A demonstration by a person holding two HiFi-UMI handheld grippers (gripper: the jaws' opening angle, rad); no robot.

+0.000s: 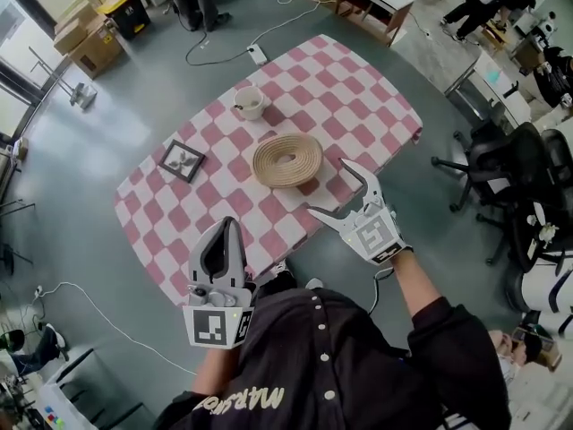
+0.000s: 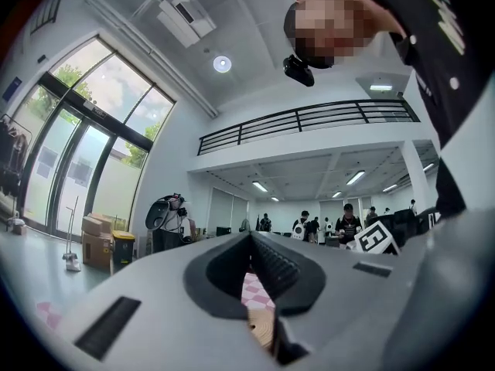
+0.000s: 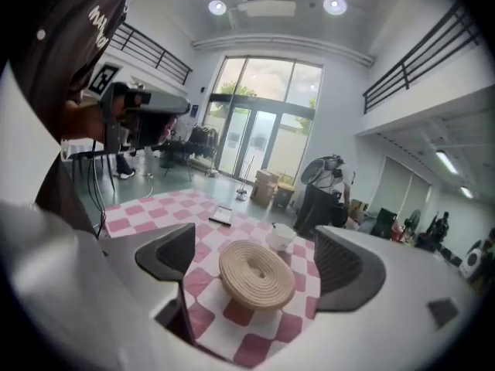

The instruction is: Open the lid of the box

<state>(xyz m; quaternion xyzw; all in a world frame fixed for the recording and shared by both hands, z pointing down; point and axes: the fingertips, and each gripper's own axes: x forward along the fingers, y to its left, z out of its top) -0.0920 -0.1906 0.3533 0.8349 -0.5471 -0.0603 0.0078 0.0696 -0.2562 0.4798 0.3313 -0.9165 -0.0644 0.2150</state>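
Here, one box [image 1: 287, 159], one cup [image 1: 249, 103], one frame [image 1: 182, 160]

Pink-white checked tablecloth [image 1: 340, 79], tan woven box [image 1: 287, 159]

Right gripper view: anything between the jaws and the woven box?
Nothing. Only bare checkered cloth lies between the right gripper and the woven box there.

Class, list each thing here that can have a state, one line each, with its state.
Round woven straw box: lid on, closed.
Left claw: shut, empty.
Right claw: open, empty, aimed at the box.
White cup: upright.
Dark square picture frame: lying flat.
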